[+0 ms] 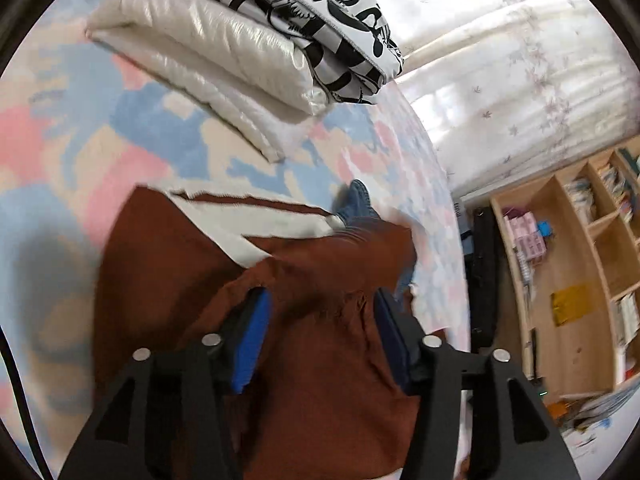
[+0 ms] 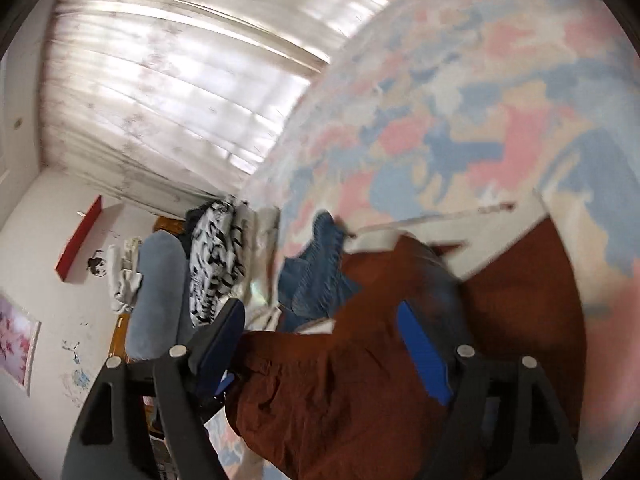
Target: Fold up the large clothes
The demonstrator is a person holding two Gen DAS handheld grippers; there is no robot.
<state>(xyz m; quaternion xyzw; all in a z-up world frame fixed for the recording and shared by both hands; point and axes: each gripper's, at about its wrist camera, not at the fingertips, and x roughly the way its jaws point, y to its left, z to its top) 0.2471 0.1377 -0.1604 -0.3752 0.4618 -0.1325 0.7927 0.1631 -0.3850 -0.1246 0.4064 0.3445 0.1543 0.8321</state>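
Rust-brown garment [image 1: 320, 320] with white panel lying on bed cover [image 1: 80, 160], pastel pink/blue/cream print. Left claw [image 1: 320, 312] low over the garment, blue pads [image 1: 250, 344] spread wide apart, brown fabric bunched up between them; no clamp visible, pads not pressing the cloth together. Blue denim-like piece [image 1: 358, 202] peeking out past the far edge of the brown garment, touching it. Further up the bed, folded stack: shiny white padded item [image 1: 208, 56] underneath, black-and-white printed garment [image 1: 320, 12] on top. White floral curtain [image 1: 500, 80] beyond bed edge, wooden shelf unit [image 1: 580, 260] at right with books and small boxes.

Right wrist view, motion-blurred: right claw [image 2: 320, 328] also over the same rust-brown garment [image 2: 360, 380], pads [image 2: 420, 352] well apart, fabric heaped between the fingers, not pinched. Blue denim-like piece [image 2: 316, 272] just ahead of the claw, against the brown cloth. Bed cover [image 2: 480, 100] filling upper right. Off bed edge at left: black-and-white garment [image 2: 216, 256], grey-blue cushion-like roll [image 2: 158, 296], curtain [image 2: 180, 80], red shelf [image 2: 78, 236] on white wall, pink picture [image 2: 16, 344].
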